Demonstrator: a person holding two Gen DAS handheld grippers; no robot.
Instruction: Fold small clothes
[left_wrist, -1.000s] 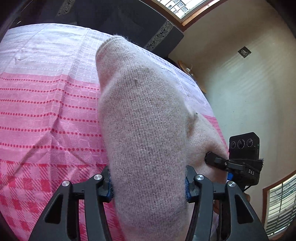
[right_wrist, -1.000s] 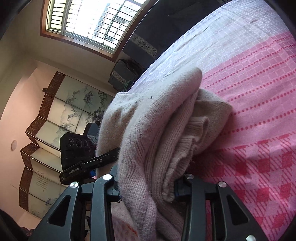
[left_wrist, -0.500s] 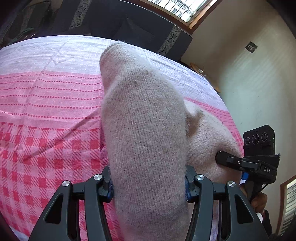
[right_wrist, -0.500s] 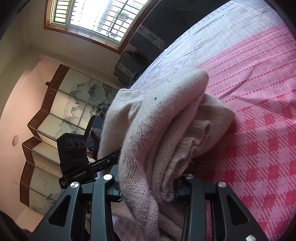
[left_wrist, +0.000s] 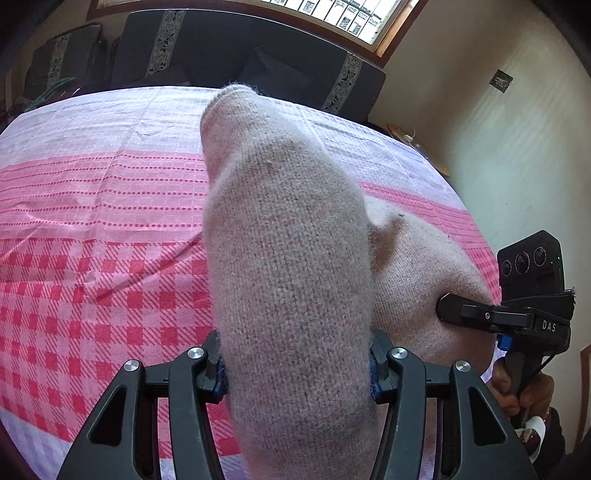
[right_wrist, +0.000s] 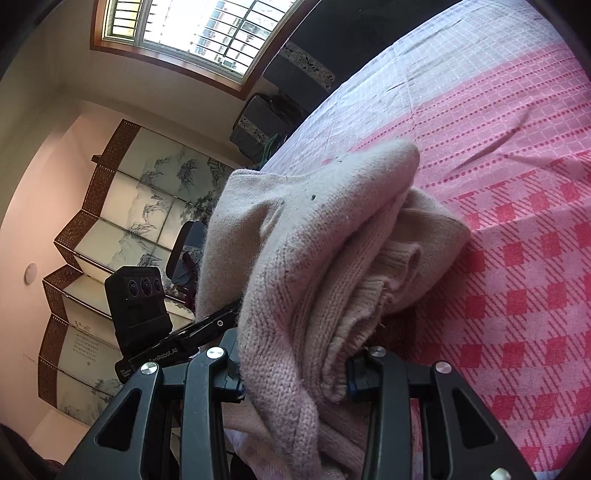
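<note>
Knitted beige wool fills the middle of the left wrist view: the sweater (left_wrist: 288, 258), soft and fuzzy with a fine even stitch, runs as a thick rounded roll from between the fingers of the left gripper (left_wrist: 297, 365) out over the bed. Both pads press into the roll, so these tongs are clamped on it. To its right, the black finger of the right gripper (left_wrist: 461, 312) bites into another bulge of the same garment, near the bed's right edge, a hand (left_wrist: 517, 387) on its handle. Left of the roll the pink bedcover (left_wrist: 103, 221) lies broad and bare, smooth woven cloth with checks nearest, dotted stripes in the middle, pale grid toward the far edge by the dark sofa (left_wrist: 229, 51).

From the right wrist view, the sweater (right_wrist: 332, 240) is bunched in several folded layers, a ribbed hem tucked inside, squeezed between the right gripper (right_wrist: 295, 373) pads. Checked bedcover (right_wrist: 517, 258) spreads open to the right. Left, beyond the bed's edge, the left gripper (right_wrist: 207, 328) meets the sweater, before a folding painted screen (right_wrist: 122, 206).
</note>
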